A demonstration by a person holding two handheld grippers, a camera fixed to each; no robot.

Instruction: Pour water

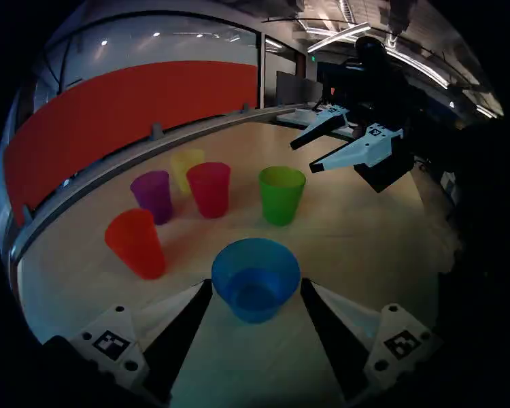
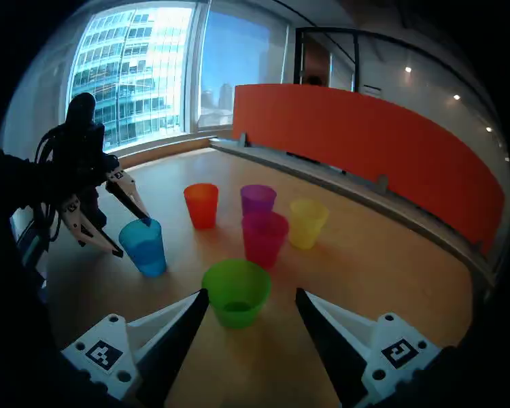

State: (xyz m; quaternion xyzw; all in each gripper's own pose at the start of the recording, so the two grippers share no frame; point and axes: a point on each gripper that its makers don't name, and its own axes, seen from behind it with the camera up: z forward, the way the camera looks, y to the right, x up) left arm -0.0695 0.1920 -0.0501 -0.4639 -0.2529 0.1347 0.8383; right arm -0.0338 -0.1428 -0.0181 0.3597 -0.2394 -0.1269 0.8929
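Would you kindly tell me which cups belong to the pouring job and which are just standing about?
Likely in use: blue cup, with water in it; green cup.
Standing about: orange cup, purple cup, pink cup, yellow cup.

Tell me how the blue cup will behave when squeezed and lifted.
The blue cup looks like thin translucent plastic, probably light and squeezable. It seems to hold water, so jerks may slosh. Narrower base: pushes might tip it.
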